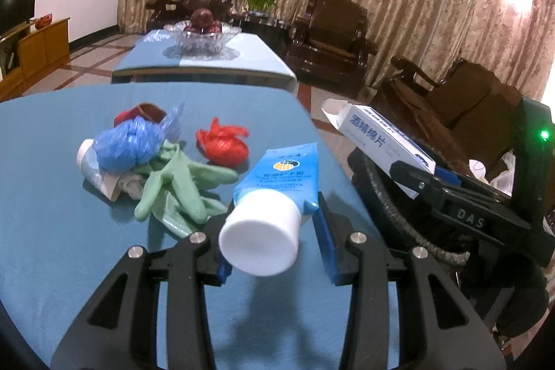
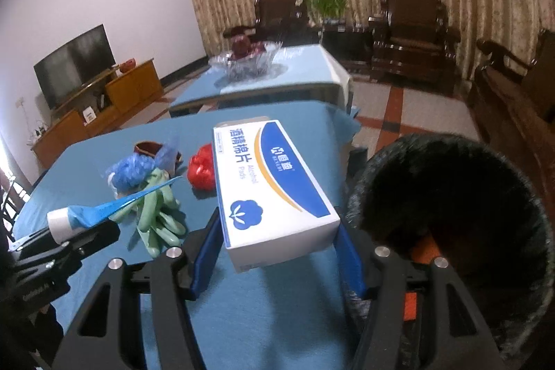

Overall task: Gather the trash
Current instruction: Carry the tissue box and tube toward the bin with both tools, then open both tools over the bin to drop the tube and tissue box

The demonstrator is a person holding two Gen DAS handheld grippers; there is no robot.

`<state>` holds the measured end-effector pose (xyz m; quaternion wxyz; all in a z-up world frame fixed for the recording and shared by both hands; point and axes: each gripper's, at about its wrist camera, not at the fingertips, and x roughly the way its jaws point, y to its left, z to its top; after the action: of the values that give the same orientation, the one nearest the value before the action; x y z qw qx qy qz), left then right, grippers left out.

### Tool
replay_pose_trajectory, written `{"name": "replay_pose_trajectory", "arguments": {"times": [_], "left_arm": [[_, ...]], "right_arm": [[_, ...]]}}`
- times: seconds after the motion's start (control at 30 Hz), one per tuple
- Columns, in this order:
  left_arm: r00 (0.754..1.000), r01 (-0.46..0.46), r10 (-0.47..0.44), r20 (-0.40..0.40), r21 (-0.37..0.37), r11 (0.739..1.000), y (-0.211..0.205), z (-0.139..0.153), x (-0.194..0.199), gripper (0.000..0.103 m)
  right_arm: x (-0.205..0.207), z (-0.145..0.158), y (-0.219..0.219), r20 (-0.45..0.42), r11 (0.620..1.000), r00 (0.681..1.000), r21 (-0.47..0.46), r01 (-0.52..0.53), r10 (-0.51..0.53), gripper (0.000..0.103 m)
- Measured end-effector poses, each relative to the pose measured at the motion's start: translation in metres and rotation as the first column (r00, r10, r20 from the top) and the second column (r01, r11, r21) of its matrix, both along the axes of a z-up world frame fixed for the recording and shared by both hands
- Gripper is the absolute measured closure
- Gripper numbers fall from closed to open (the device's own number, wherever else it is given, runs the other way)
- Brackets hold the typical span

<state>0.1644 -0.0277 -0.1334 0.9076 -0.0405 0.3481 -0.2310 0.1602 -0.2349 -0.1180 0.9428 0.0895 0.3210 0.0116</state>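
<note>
Both tongs loaded above the table [image 1: 52, 231]: left tongs [image 1: 274, 241] clenched on a blue tube [image 1: 277, 182], right tongs [image 2: 277, 248] clenched on an alcohol-pad box [image 2: 274, 189] beside the black bin [image 2: 461, 214]; each item is best carried fully over the bin mouth before release.

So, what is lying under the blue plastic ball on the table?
Under the blue plastic ball lie a white-capped tube and green gloves, on crumpled paper. The ball hides most of the tube.
</note>
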Motion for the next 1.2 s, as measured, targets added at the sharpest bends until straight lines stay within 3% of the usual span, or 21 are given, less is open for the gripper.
{"name": "replay_pose_trajectory", "arguments": {"times": [0.23, 0.53, 0.87, 1.2], "left_arm": [[0.997, 0.05, -0.049, 0.056, -0.014, 0.999, -0.025, 0.023, -0.007, 0.065], [0.981, 0.17, -0.166, 0.101, -0.035, 0.985, -0.09, 0.04, -0.008, 0.065], [0.95, 0.29, -0.286, 0.124, -0.02, 0.957, -0.182, 0.039, 0.0, 0.065], [0.935, 0.348, -0.347, 0.075, -0.002, 0.938, -0.249, 0.015, 0.012, 0.064]], "right_arm": [[-0.026, 0.026, -0.022, 0.055, 0.998, 0.996, -0.013, 0.068, -0.067, 0.043], [-0.057, 0.045, -0.074, 0.09, 0.98, 0.978, -0.041, 0.194, -0.19, 0.043], [-0.08, 0.04, -0.147, 0.084, 0.94, 0.94, -0.062, 0.336, -0.331, 0.043], [-0.076, 0.009, -0.201, 0.023, 0.901, 0.904, -0.079, 0.428, -0.427, 0.043]]}}
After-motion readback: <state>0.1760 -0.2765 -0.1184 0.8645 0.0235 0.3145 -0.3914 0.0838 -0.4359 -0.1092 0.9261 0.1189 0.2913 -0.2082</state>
